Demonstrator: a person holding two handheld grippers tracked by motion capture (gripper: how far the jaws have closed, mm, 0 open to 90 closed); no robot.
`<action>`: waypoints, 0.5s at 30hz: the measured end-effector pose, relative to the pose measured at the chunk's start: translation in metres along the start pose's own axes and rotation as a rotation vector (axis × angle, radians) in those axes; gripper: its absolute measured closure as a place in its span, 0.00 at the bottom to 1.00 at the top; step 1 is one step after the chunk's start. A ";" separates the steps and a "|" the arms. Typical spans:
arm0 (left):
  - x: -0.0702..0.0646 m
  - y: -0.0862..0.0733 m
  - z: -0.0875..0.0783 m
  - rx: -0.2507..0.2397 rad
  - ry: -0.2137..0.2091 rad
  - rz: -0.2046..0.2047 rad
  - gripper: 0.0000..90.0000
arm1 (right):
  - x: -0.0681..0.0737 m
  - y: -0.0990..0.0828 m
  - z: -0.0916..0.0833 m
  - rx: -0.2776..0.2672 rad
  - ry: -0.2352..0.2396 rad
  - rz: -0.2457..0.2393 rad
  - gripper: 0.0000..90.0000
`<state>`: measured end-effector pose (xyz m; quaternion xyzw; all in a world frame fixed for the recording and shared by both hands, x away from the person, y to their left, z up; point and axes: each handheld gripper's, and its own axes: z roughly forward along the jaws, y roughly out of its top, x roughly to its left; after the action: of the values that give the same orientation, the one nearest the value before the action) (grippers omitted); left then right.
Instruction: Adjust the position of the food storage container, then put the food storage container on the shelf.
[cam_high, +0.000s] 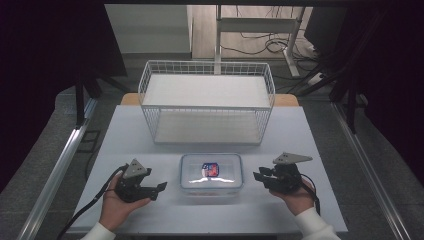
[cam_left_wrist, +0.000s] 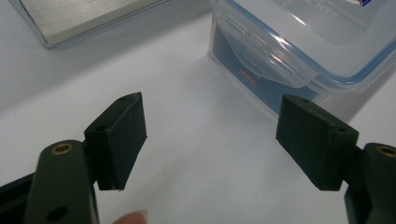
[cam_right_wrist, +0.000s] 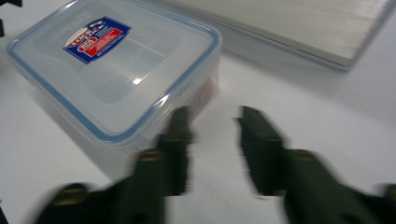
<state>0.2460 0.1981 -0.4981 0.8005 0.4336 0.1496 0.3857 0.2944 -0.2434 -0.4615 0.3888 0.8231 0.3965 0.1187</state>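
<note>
Lidded container (cam_high: 211, 172) sits on the counter (cam_high: 150, 135) between both grippers, before a wire basket (cam_high: 207, 102). Left gripper (cam_high: 161, 187) and right gripper (cam_high: 256, 176) have fingers apart, empty. A sound approach would likely square each onto opposite side latches (cam_left_wrist: 256, 56).

The box (cam_high: 211, 172) sits near the tabletop's (cam_high: 125, 130) front edge, at its middle, with bare surface on both sides where the left gripper (cam_high: 158, 189) and right gripper (cam_high: 259, 177) flank it. Behind it, the wire basket (cam_high: 207, 102) blocks the back edge, leaving a bare strip between them and open margins toward both side edges.
</note>
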 end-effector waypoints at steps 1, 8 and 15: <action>0.000 0.000 0.000 0.000 -0.001 -0.003 0.27 | 0.001 -0.002 -0.002 -0.005 -0.005 0.008 0.54; -0.004 0.000 -0.001 0.006 -0.019 -0.010 0.26 | -0.001 -0.011 -0.009 -0.048 0.058 0.076 0.34; -0.008 0.006 0.000 -0.002 -0.041 -0.013 0.23 | 0.001 -0.010 -0.007 -0.032 0.064 0.069 0.32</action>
<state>0.2447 0.1895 -0.4931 0.8001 0.4308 0.1311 0.3962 0.2847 -0.2511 -0.4642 0.4022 0.8061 0.4257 0.0845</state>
